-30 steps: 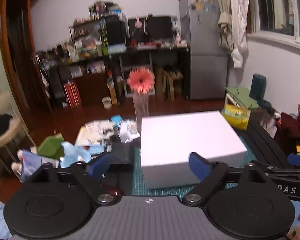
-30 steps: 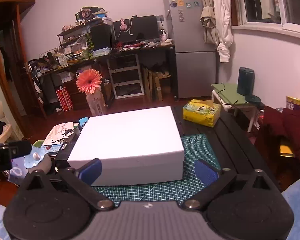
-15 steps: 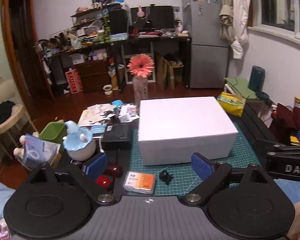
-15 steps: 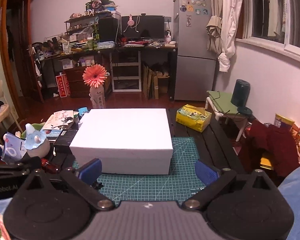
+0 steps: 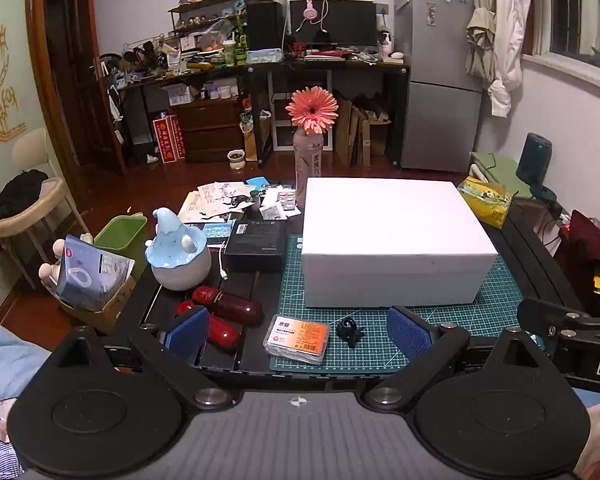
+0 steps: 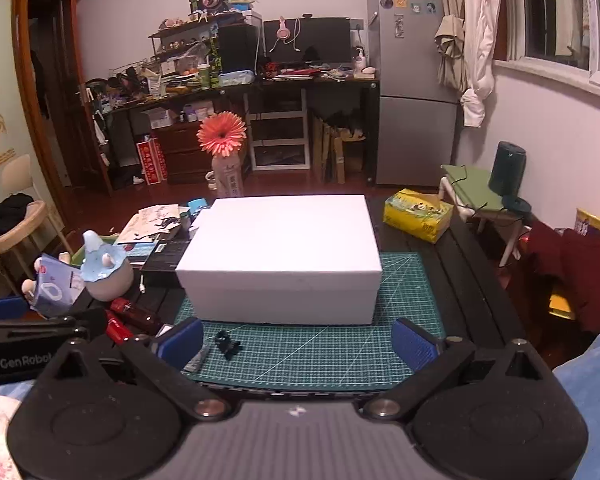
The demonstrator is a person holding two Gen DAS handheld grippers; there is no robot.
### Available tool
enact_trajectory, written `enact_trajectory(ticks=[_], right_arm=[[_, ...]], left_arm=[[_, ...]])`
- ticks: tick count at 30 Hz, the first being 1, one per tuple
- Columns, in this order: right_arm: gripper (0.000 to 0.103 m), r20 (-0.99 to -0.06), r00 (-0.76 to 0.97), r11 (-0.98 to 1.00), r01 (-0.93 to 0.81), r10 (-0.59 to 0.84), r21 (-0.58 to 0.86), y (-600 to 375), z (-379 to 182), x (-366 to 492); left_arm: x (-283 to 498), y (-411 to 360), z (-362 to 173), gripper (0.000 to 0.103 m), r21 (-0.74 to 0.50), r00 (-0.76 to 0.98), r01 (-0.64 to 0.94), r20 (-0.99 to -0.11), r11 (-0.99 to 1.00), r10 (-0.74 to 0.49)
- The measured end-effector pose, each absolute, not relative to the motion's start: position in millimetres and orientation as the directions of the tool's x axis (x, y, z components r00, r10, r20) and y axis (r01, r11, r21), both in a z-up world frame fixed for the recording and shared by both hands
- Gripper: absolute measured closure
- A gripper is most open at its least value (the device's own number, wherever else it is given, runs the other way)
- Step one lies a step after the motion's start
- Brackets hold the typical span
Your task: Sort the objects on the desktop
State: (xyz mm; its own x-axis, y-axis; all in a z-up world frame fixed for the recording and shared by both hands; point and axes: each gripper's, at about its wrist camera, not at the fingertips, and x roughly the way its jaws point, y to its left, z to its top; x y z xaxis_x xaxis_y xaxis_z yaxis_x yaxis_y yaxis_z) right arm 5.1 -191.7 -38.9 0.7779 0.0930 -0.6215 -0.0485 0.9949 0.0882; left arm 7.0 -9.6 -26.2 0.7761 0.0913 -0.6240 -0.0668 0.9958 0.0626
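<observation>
A closed white box [image 5: 396, 240] [image 6: 284, 256] stands on the green cutting mat [image 5: 496, 308] [image 6: 320, 352]. Near the mat's front edge lie an orange-labelled plastic case [image 5: 298, 338] and a small black clip [image 5: 350, 330] [image 6: 226, 346]. Dark red bottles [image 5: 228, 312] [image 6: 134, 316] lie left of the mat. My left gripper [image 5: 298, 332] hovers over the case and clip, its jaws opening, gripping nothing. My right gripper [image 6: 298, 342] is open and empty before the box.
A blue-and-white figurine [image 5: 178, 256], a black box [image 5: 256, 240], papers and a flower in a bottle [image 5: 312, 152] crowd the left and back. A yellow tissue pack [image 6: 418, 214] lies right of the white box. A green bin [image 5: 120, 234] sits off the table's left edge.
Both grippers have drawn back from the white box, so it looks smaller. The case, clip and red bottles came into the left wrist view. The left jaws spread slightly wider.
</observation>
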Motion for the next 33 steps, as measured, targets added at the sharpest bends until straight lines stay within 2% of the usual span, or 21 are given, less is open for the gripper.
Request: enact_trajectory(ticks=[33], right_arm=[[0.002,-0.595,0.797,0.995,-0.071,0.103,0.077,-185.7,-38.0,4.6]], left_arm=[[7.0,-15.2,-28.8,0.006,0.068,0.777,-0.046,-0.625,0.997,0.079]])
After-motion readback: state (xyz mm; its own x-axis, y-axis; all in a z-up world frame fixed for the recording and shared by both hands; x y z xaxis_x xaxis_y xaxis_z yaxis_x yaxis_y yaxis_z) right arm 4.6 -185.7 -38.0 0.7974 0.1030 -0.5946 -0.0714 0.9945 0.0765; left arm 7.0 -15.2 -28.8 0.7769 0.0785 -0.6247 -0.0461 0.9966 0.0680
